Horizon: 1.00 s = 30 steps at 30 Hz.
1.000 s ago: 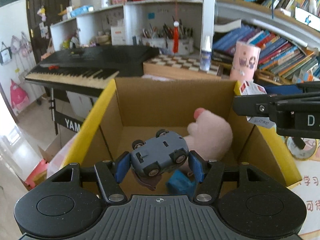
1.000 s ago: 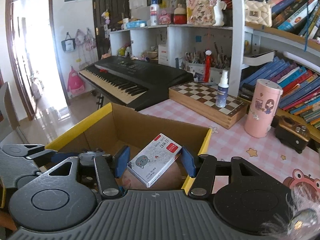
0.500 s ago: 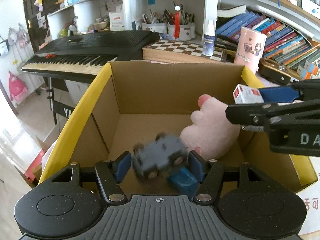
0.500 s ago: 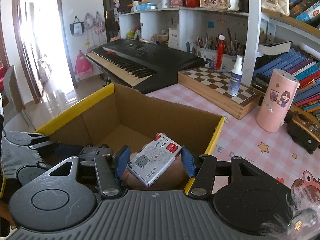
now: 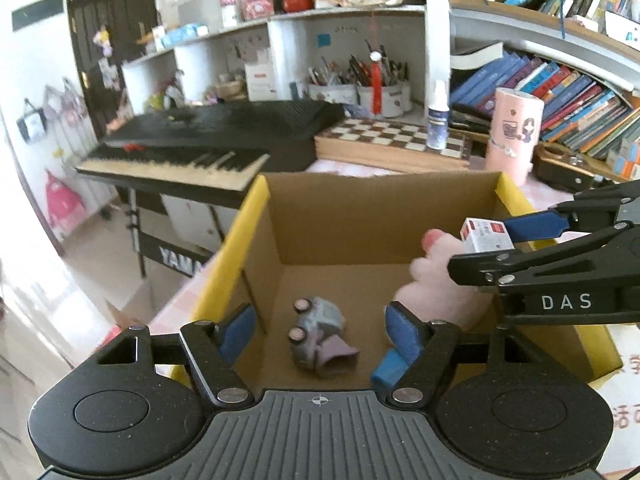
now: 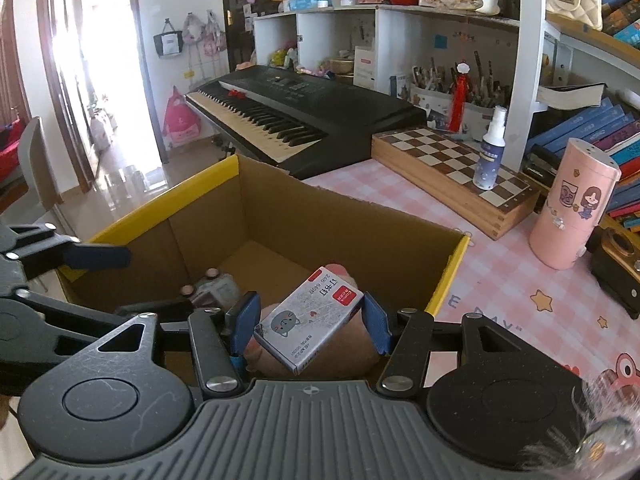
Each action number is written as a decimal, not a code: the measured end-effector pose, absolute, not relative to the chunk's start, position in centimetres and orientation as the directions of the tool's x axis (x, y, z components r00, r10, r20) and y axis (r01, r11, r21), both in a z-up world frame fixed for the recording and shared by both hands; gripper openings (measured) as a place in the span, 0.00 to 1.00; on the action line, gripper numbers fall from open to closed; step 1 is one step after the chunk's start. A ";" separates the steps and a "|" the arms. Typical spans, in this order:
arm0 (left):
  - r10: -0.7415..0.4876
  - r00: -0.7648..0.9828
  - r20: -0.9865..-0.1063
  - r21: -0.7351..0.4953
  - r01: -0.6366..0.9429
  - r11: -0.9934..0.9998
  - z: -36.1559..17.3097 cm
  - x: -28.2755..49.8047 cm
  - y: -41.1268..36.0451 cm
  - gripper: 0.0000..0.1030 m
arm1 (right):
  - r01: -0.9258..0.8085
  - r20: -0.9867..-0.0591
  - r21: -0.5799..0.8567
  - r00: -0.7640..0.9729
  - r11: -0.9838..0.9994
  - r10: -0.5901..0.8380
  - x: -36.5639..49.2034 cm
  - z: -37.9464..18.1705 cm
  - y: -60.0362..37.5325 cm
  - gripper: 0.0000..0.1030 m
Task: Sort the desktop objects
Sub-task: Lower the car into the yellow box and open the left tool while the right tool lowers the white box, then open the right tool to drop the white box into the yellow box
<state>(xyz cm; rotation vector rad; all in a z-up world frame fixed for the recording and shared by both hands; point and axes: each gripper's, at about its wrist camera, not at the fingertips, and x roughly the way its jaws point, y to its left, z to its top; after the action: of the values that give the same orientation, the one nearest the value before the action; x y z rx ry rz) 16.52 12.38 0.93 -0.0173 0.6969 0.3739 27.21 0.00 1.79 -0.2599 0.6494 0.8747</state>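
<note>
while hovering over the open cardboard box (image 5: pixel 384 216), left gripper (image 5: pixel 318 330) with blue pads spreading apart, nothing pressed between them. grey toy car (image 5: pixel 316 328) loose on the box floor, wheels turned sideways, lying partly on a small mauve piece (image 5: pixel 336 356) just below it. blue block (image 5: pixel 386 368) on the floor beside the right pad, partly hidden by it. pink plush toy (image 5: pixel 436 280) slumped in the right corner of the box, against the wall.

right gripper (image 6: pixel 310 322) clamped on a small white staple box (image 6: pixel 310 320) with a grey cat face and a red label, tilted between the two blue pads, held above the plush toy inside the box opening. same gripper seen reaching in from the right in the left wrist view, staple box (image 5: pixel 486 236) at its tip, over the plush toy.

yellow-taped rim along the box's side edges. box standing on a pink checked tablecloth (image 6: pixel 500 280). beyond the box: a black electronic keyboard (image 6: pixel 300 112), a wooden chessboard (image 6: pixel 452 164) with a spray bottle (image 6: pixel 490 148) upright on it, a pink cylinder container (image 6: pixel 572 204) with cartoon figures just beside the chessboard, a dark brown box (image 6: pixel 616 264) near that. shelves of books (image 5: pixel 560 92) and pen pots (image 5: pixel 360 88) behind.
</note>
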 end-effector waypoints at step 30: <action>0.350 0.728 -0.590 0.000 -0.433 0.901 1.8 13.9 13.8 0.73 | -0.909 -0.809 -0.082 0.300 0.409 0.505 26.7 -0.5 4.8 0.53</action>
<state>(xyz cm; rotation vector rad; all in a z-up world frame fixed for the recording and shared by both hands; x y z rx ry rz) 13.86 13.78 1.76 -0.1408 0.6201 0.4332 26.68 4.76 -0.54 -0.6063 0.7913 1.0186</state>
